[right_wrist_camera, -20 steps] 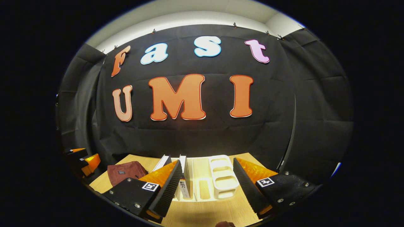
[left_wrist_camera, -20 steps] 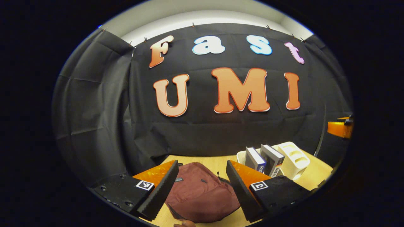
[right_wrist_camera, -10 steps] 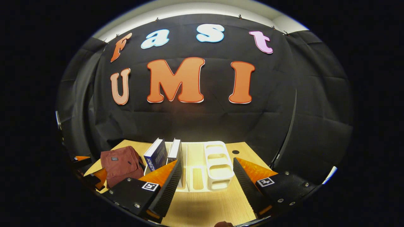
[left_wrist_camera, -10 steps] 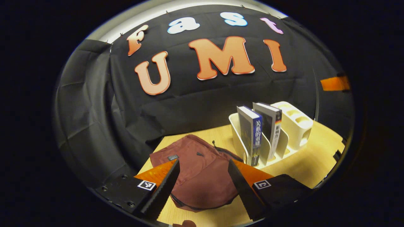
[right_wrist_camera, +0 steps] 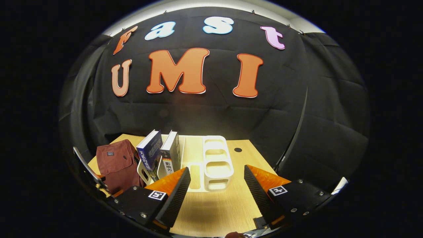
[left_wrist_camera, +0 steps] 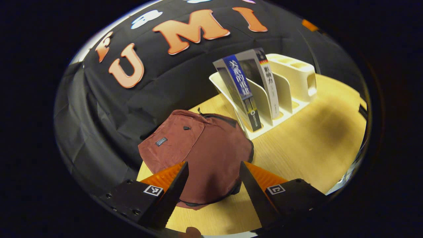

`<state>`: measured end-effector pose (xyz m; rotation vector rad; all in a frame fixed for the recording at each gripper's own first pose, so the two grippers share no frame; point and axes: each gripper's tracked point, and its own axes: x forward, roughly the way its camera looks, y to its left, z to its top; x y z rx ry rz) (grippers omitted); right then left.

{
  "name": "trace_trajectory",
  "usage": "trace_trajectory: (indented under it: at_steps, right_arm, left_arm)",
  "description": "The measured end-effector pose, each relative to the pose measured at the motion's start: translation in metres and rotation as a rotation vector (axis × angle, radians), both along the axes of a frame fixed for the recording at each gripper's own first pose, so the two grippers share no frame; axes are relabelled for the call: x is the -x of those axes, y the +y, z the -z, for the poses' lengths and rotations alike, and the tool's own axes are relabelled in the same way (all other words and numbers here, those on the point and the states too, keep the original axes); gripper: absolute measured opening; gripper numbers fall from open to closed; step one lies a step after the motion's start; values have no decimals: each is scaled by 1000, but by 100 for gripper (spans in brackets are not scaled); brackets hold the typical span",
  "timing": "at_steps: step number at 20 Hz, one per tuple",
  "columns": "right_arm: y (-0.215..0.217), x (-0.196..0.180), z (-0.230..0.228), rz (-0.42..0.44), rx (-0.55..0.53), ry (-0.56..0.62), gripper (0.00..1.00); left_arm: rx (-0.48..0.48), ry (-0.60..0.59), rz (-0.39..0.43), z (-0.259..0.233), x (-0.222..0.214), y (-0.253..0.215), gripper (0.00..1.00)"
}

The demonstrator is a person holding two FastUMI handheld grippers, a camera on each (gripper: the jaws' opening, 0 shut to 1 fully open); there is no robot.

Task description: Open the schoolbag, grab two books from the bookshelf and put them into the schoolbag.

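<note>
While the schoolbag (left_wrist_camera: pixel 198 148) lies closed at the tabletop (left_wrist_camera: pixel 307 145) left edge, its near side is hidden behind the left hand-held gripper (left_wrist_camera: pixel 211 185), whose fingers stand apart, holding nothing. The right hand-held gripper (right_wrist_camera: pixel 216 191) likewise gapes empty. Two books (right_wrist_camera: pixel 160 153) lean in the bookshelf (right_wrist_camera: pixel 214 165).

My left gripper view looks steeply down from close above the maroon schoolbag (left_wrist_camera: pixel 201 155), tilted, with the white bookshelf (left_wrist_camera: pixel 290 76) just behind it. My right gripper view sits farther back and flatter, facing the booth wall across the wooden table (right_wrist_camera: pixel 214 211). Both share the schoolbag (right_wrist_camera: pixel 115 162), the bookshelf (right_wrist_camera: pixel 214 162) and its two books (right_wrist_camera: pixel 162 155).
</note>
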<state>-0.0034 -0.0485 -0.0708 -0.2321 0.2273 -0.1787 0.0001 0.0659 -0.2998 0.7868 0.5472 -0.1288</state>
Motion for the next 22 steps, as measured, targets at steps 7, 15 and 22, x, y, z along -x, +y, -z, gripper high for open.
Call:
trace_trajectory:
  at_steps: [7,15,22]
  right_arm:
    - [-11,6,9,34,-16,25,97]
    - [-8,4,19,33,-39,59,97]
    - [-5,2,17,34,-57,57,97]
  left_arm:
    - [-115,71,41,39,-4,5,98]
    - [-118,139,33,51,-15,12,88]
    - [-84,209,52,61,-12,9,22]
